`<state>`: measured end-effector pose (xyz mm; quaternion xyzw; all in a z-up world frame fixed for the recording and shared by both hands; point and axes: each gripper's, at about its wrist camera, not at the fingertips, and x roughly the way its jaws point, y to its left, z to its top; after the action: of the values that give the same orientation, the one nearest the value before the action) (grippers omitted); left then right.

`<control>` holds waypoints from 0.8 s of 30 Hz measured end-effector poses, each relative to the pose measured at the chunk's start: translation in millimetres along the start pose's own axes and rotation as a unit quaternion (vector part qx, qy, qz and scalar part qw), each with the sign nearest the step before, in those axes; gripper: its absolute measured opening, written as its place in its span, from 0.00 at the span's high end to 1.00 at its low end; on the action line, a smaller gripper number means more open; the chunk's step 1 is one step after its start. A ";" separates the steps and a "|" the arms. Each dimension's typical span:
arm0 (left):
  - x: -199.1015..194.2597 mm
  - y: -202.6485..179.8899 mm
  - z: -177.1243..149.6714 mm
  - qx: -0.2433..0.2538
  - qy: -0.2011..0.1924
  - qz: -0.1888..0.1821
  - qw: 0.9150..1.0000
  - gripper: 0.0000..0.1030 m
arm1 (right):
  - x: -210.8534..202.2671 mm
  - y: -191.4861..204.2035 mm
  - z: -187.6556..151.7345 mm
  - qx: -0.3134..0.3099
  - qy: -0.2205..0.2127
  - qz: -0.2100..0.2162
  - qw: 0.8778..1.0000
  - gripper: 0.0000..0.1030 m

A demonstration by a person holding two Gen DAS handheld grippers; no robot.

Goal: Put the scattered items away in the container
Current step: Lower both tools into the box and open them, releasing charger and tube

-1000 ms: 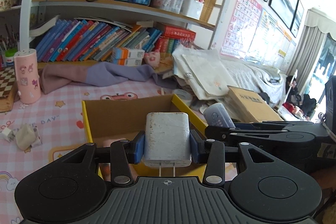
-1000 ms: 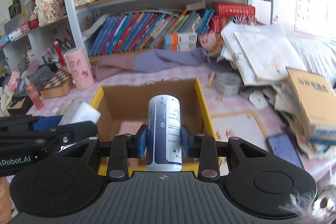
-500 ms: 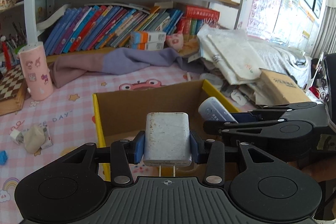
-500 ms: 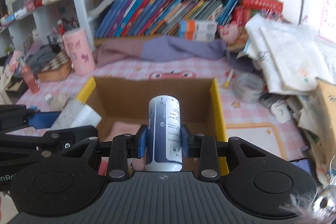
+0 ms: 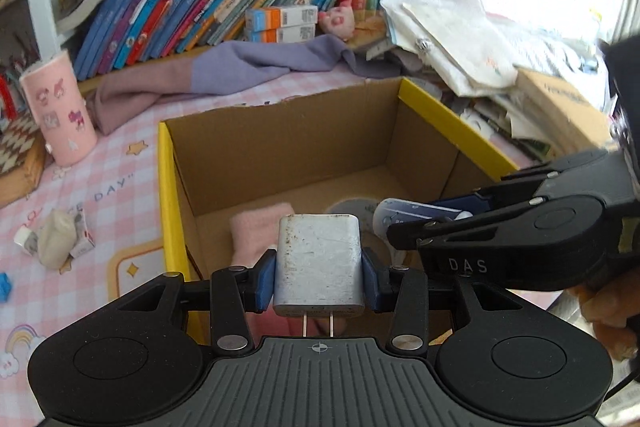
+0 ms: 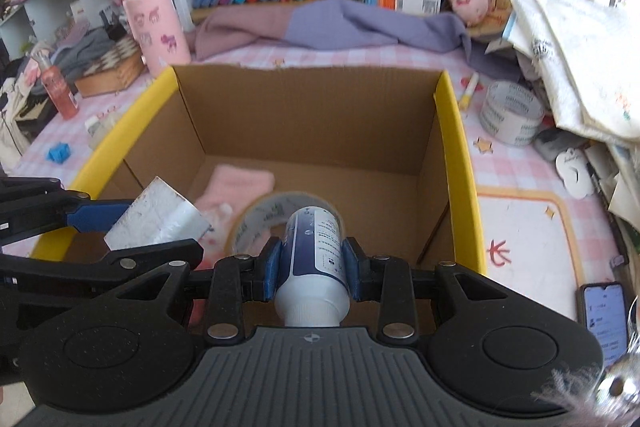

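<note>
White charger [image 5: 319, 263] sat clamped between the blue pads of the left gripper [image 5: 319, 273], prongs pointing back toward the camera, held over the near-left part of the cardboard box [image 5: 288, 143]. In the right wrist view the same charger [image 6: 156, 217] showed at left, tilted, above the box's yellow-edged left wall. Right gripper [image 6: 311, 269] was closed on a white-and-blue bottle [image 6: 314, 259], cap toward the camera, bottle lying along the fingers and pointing into the box [image 6: 308, 115]. From the left wrist view the bottle [image 5: 416, 217] stuck out of the right gripper [image 5: 460, 223] over the right side of the box. Inside the box, on the floor: a pink cloth [image 6: 236, 187] at left and a clear tape roll [image 6: 272, 215] just beside it, partly hidden behind the bottle. Outside the box on the pink checked tablecloth [image 6: 520, 219]: another tape roll [image 6: 510, 113] to the right, a pink cup [image 6: 158, 23] to the back left, a crumpled wrapper lump [image 5: 56, 243] to the left, a small blue piece [image 6: 59, 151] near the left wall. A phone [image 6: 604, 319] lay at the near right. A purple-and-pink cloth [image 5: 224, 75] was draped behind the box, below the shelf of books [image 5: 224, 7].
</note>
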<state>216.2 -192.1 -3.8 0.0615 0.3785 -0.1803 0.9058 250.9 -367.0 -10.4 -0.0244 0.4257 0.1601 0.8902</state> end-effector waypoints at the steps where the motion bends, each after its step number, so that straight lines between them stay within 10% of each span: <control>1: 0.2 -1.5 -1.0 0.005 0.000 0.002 1.000 0.59 | 1.5 -0.4 -1.4 -0.001 0.003 0.001 1.000 0.70; 14: 0.5 -2.1 -0.1 0.010 0.001 0.016 1.000 0.58 | 6.8 -1.2 -3.0 -0.004 0.006 0.009 1.000 0.70; 24: -32.1 3.2 0.9 -0.024 -0.051 0.032 0.998 0.37 | -27.7 -1.1 -2.9 0.026 -0.048 0.012 0.998 0.55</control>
<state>197.2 -180.4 19.5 0.0425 0.3341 -0.1450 0.9303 232.9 -375.8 8.8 0.0121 0.3864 0.1609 0.9081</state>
